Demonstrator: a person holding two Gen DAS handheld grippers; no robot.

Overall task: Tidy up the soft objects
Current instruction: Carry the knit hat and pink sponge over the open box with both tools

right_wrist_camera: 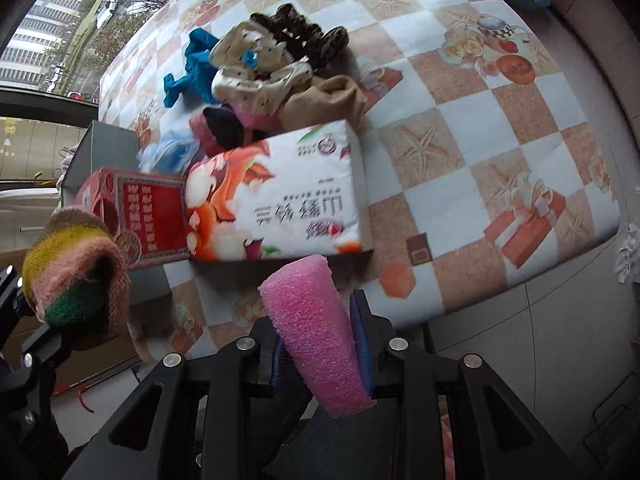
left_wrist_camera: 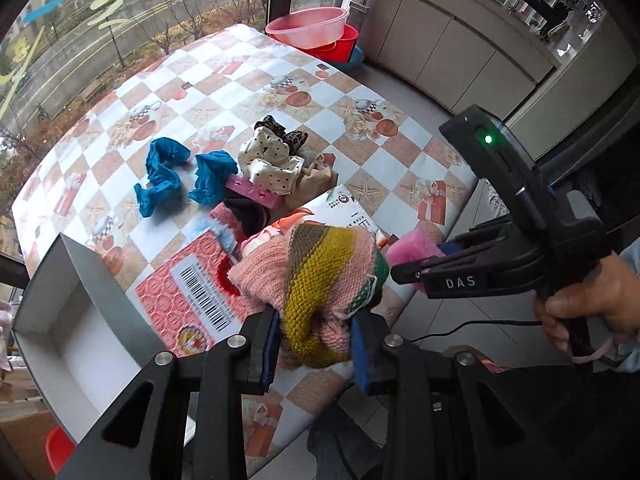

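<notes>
A checkered tablecloth [left_wrist_camera: 224, 60] by a big window, with a grey box [left_wrist_camera: 80, 320] open at the near left corner. My left gripper [left_wrist_camera: 316, 340] is clenched on a striped knit [left_wrist_camera: 320, 276], held above the table edge just right of that box. My right gripper [right_wrist_camera: 320, 344] is clamped on a pink foam piece [right_wrist_camera: 316, 320], off the table's near edge. The pile of socks [left_wrist_camera: 268, 160] and the tissue pack [right_wrist_camera: 280, 196] wait mid-table. If the box is the target, as I judge, I'd bring the knit over its open mouth first, lower it inside before letting go so it doesn't snag the wall, and keep the right gripper wide of the left.
</notes>
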